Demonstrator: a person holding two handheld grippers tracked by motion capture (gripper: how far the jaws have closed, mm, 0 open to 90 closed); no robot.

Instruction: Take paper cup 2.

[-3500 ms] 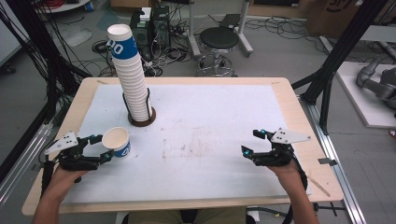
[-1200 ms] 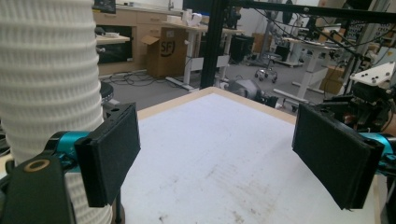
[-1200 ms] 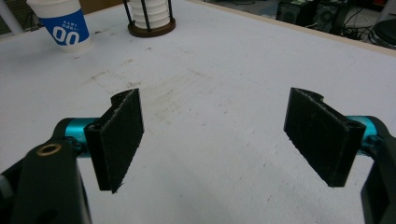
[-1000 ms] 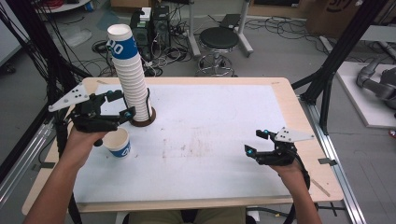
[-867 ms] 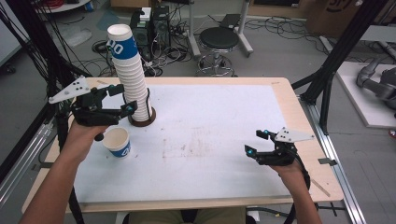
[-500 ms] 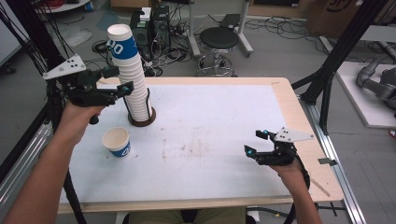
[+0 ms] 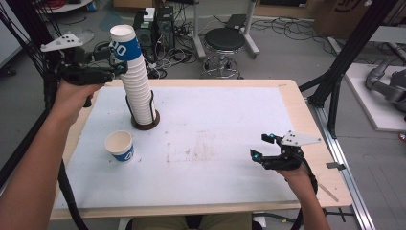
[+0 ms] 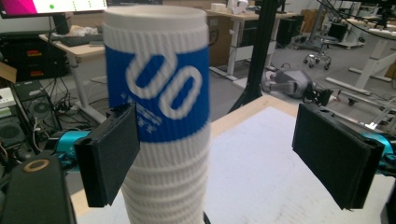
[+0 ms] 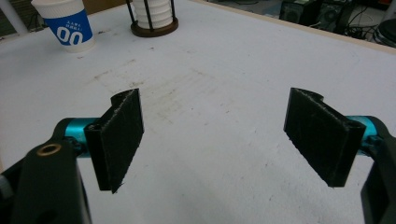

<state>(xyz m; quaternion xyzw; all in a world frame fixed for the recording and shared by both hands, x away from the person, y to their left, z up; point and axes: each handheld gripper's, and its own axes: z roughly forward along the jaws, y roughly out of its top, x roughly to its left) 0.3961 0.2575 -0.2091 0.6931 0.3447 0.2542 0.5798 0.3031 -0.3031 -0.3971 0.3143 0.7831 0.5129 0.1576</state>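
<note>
A tall, slightly leaning stack of white ribbed paper cups (image 7: 136, 76) stands in a dark wire holder (image 7: 145, 123) at the table's back left; its top cup has a blue band. My left gripper (image 7: 115, 61) hovers at that top cup, jaws open. In the left gripper view the top cup (image 8: 156, 93) sits just beyond my left gripper (image 8: 219, 158), close to the left pad, with a wide gap to the other pad. One cup (image 7: 119, 146) stands alone, upright, in front of the stack. My right gripper (image 7: 261, 146) rests open and empty at the table's right front.
A white mat (image 7: 215, 143) covers the wooden table (image 7: 292, 96). In the right gripper view the single cup (image 9: 65, 25) and the holder's base (image 9: 154, 21) lie far ahead of the open right gripper (image 9: 224, 135). A stool (image 7: 225, 40) and cables sit behind the table.
My left gripper has let go of the single cup, then risen from beside it to the top of the stack. The single cup stays put. The right gripper has not moved.
</note>
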